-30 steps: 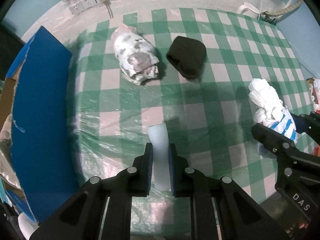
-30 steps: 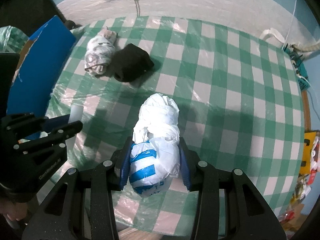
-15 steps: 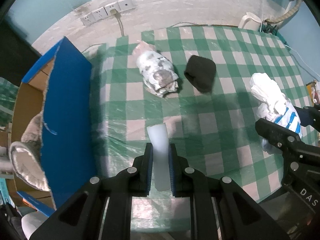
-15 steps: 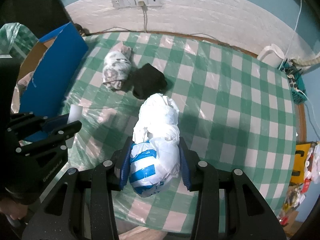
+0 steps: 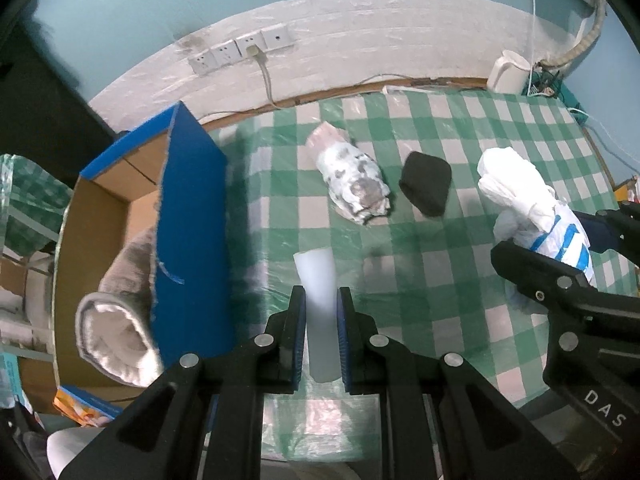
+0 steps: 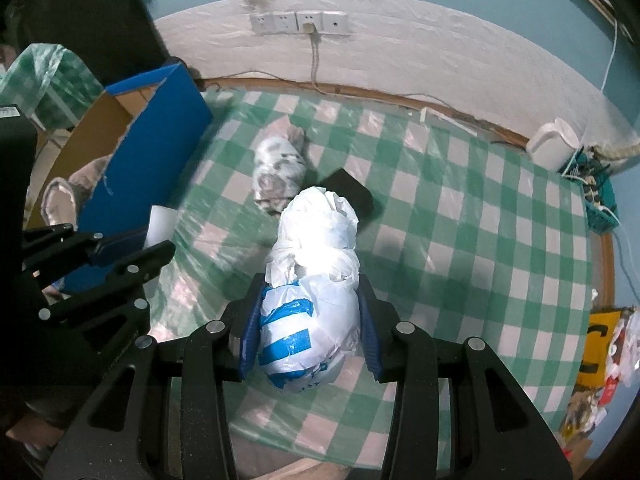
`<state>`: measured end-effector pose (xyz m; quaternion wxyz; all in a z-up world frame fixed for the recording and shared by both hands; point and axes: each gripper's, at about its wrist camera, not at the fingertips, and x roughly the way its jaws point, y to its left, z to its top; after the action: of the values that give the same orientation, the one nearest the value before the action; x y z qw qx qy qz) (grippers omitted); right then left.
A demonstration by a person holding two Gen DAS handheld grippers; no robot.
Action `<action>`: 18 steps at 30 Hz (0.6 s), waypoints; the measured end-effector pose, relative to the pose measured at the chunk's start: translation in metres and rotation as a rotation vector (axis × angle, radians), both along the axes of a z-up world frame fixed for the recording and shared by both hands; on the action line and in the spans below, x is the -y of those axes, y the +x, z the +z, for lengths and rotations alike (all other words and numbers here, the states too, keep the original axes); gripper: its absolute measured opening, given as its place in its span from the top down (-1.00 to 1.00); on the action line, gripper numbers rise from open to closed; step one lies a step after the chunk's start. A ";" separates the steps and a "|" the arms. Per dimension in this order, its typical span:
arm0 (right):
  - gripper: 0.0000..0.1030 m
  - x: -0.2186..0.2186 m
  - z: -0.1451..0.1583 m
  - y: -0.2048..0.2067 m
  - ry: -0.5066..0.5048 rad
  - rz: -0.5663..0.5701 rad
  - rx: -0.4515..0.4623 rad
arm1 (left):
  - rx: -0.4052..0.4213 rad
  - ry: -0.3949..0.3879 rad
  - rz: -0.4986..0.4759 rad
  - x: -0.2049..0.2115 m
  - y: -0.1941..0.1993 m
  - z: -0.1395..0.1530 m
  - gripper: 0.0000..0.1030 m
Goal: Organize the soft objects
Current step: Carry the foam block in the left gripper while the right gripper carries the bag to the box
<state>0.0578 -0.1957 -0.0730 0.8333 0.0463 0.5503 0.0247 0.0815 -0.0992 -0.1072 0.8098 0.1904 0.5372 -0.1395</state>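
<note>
White foam roll (image 5: 318, 312) clamped in left tool (image 5: 321, 334); plastic-wrapped bundle (image 6: 314, 284) gripped by right tool (image 6: 308, 320).

1. The white foam roll (image 5: 320, 312) is a pale, smooth cylinder held lengthwise above the table edge, at 6 o'clock in the left wrist view.
2. The white plastic bundle (image 6: 316, 280) is crumpled, with blue stripes at its near end, lifted clear of the cloth.
3. The grey-spotted bundle (image 5: 354, 184) lies on the checked cloth at 12 o'clock.
4. The black bundle (image 5: 426, 188) lies just beside it, toward 1 o'clock.
5. A grey fleece roll (image 5: 116, 320) sits in the cardboard box (image 5: 192, 240) at 9 o'clock.
</note>
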 end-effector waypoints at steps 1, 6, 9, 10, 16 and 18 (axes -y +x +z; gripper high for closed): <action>0.18 -0.003 0.002 0.002 -0.001 0.003 0.005 | 0.007 -0.001 0.004 -0.003 0.002 0.002 0.72; 0.18 -0.015 0.013 0.009 0.002 0.019 0.026 | 0.037 -0.002 0.019 -0.014 0.004 0.012 0.72; 0.18 -0.023 0.018 0.014 0.013 0.031 0.034 | 0.050 -0.012 0.035 -0.023 0.007 0.019 0.72; 0.18 -0.025 0.019 0.015 0.015 0.035 0.035 | 0.054 -0.016 0.041 -0.027 0.008 0.021 0.72; 0.18 -0.045 0.027 0.026 0.020 0.072 0.051 | 0.067 -0.046 0.076 -0.049 0.016 0.035 0.72; 0.18 -0.051 0.029 0.030 0.018 0.084 0.055 | 0.073 -0.056 0.092 -0.058 0.019 0.040 0.72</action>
<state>0.0877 -0.1443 -0.0437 0.8458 0.0298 0.5286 0.0658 0.1010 -0.0413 -0.0676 0.8394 0.1477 0.5113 -0.1103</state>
